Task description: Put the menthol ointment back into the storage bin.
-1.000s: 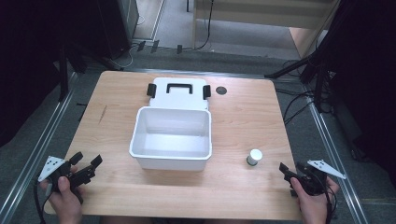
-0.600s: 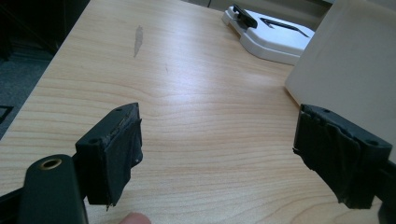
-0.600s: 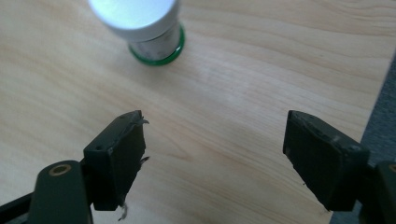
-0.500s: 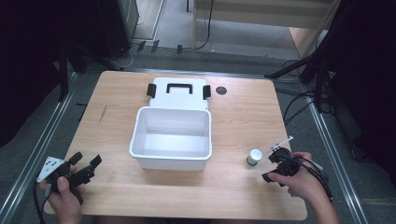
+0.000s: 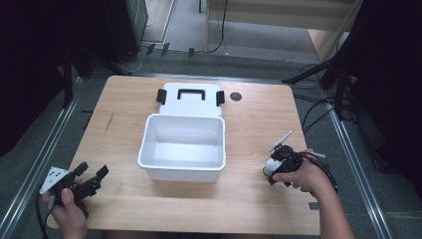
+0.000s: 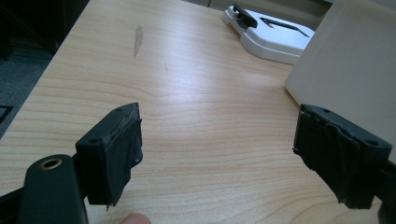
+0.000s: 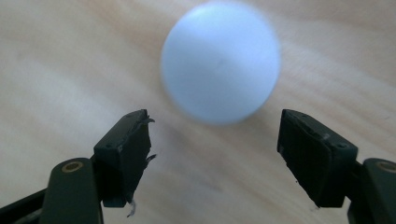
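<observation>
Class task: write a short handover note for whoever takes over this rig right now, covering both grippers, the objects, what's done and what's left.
Right gripper: open, jaws either side of the small white container, not yet closed on it; it stands on the table right of the white bin.
Left gripper: open, idle near the table's front left corner.
The bin is open, nothing visible inside; its lid lies behind it.
Done: approach only.
Left, probably: grasp the container, place it in the bin.

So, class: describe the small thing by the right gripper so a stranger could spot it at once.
Start at the white bin in the middle of the table, then look right toward the near edge. There, just ahead of the open right gripper, stands a small white round-topped bottle, the one loose small item on the wood.
</observation>
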Demonstrator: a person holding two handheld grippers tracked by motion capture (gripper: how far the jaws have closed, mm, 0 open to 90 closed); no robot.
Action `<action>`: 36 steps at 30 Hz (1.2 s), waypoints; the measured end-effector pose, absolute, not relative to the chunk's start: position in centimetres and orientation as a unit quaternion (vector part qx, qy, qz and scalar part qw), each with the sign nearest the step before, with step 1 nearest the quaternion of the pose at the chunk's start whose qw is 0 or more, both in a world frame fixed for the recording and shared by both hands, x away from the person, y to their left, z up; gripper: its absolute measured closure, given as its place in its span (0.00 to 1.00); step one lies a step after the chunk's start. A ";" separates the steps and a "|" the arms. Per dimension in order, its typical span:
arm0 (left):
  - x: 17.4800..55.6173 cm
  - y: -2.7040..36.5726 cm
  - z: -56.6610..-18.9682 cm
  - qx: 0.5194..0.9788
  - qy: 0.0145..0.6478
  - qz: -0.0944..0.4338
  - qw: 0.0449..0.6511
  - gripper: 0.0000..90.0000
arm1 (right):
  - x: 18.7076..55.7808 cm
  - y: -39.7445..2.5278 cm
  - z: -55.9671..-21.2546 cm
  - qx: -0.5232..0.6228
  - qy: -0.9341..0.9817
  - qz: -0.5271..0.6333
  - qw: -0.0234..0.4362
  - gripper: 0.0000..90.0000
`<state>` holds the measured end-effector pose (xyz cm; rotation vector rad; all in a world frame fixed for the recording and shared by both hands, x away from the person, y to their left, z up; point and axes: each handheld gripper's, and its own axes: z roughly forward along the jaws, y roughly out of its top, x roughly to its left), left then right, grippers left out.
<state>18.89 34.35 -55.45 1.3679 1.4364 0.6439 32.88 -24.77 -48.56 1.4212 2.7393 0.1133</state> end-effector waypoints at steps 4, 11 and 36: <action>18.9 34.3 -55.5 0.567 0.595 0.266 0.504 0.18 | 33.7 -23.9 -48.3 0.491 0.868 0.063 0.029 0.31; 18.9 34.4 -55.5 0.567 0.595 0.265 0.505 0.18 | 34.5 -23.5 -46.4 0.497 0.864 0.071 0.037 0.57; 19.0 34.4 -55.5 0.569 0.595 0.264 0.503 0.18 | 34.0 -18.4 -39.4 0.446 0.891 0.086 0.016 0.57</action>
